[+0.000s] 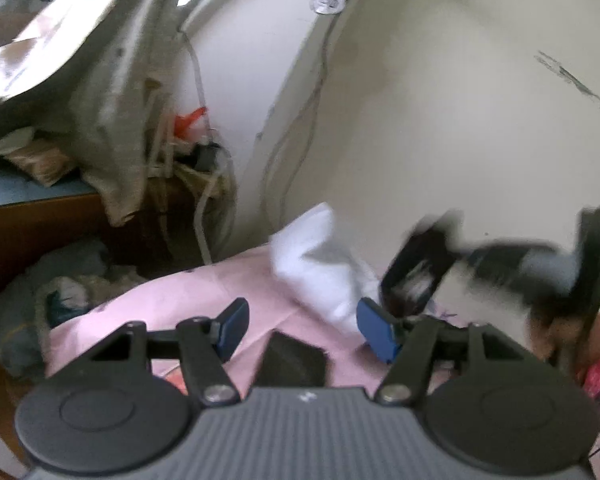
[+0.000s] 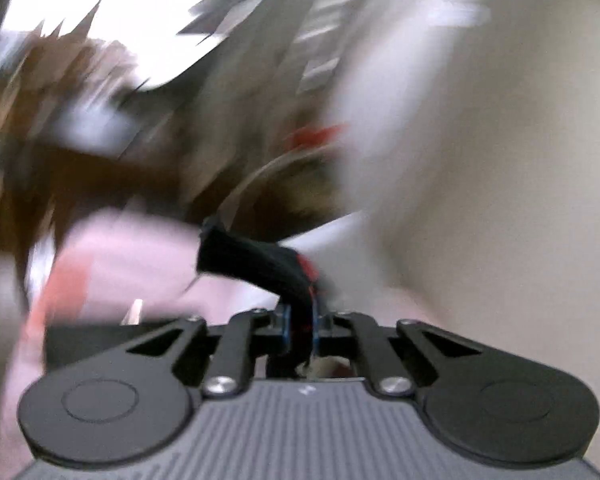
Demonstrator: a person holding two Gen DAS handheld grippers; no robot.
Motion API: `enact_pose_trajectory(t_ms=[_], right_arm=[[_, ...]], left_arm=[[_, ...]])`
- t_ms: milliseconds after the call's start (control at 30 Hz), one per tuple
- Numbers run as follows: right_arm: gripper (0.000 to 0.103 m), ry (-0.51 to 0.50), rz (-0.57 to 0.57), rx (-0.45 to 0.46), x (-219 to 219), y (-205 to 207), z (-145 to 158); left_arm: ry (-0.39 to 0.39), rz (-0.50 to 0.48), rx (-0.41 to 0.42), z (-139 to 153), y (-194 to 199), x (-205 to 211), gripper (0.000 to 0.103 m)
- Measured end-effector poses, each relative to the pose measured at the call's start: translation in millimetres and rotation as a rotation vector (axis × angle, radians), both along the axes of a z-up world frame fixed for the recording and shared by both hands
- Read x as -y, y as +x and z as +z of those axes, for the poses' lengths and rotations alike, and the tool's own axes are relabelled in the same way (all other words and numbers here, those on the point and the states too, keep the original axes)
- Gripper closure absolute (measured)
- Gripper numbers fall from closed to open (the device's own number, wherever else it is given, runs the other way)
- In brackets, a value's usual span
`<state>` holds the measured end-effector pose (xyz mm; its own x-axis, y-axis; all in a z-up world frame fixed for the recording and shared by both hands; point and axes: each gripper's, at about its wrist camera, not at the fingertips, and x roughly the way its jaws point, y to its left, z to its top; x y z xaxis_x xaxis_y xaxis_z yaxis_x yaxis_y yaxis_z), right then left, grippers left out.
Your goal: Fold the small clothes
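Left gripper (image 1: 302,328): blue pads (image 1: 231,330) parted, nothing between them, hovering over a pink sheet (image 1: 204,296). Dark flat object (image 1: 294,360): lies on the sheet between the jaws, apart from both pads. White garment (image 1: 320,264): crumpled on the sheet, just ahead and to the right. Right gripper (image 2: 299,326): jaws pinched tight on a black sock (image 2: 256,262) with red trim, which sticks up and bends left above the sheet; surroundings heavily blurred. From the left wrist view it is a dark smear at right.
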<state>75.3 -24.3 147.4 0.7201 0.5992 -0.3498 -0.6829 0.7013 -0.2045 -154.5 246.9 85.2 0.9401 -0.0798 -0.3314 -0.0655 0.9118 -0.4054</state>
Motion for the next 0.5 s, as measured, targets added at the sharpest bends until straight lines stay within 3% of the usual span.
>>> enact_pose_trajectory(t_ms=[100, 200, 333, 500], right_arm=[[0.103, 0.220, -0.251, -0.061, 107.4, 37.2, 39.0], [0.103, 0.359, -0.467, -0.112, 213.3, 44.8, 40.3], [0.103, 0.467, -0.642, -0.210, 313.9, 26.6, 1.8], [0.103, 0.578, -0.743, -0.315, 377.3, -5.7, -62.7]], left_arm=[[0.018, -0.077, 0.024, 11.2, 25.7, 23.3, 0.042], [0.032, -0.171, 0.051, 22.4, 62.0, 57.3, 0.042], [0.013, -0.308, 0.035, 28.0, 132.3, 111.1, 0.042], [0.051, -0.446, -0.112, 7.9, 243.1, 200.0, 0.042]])
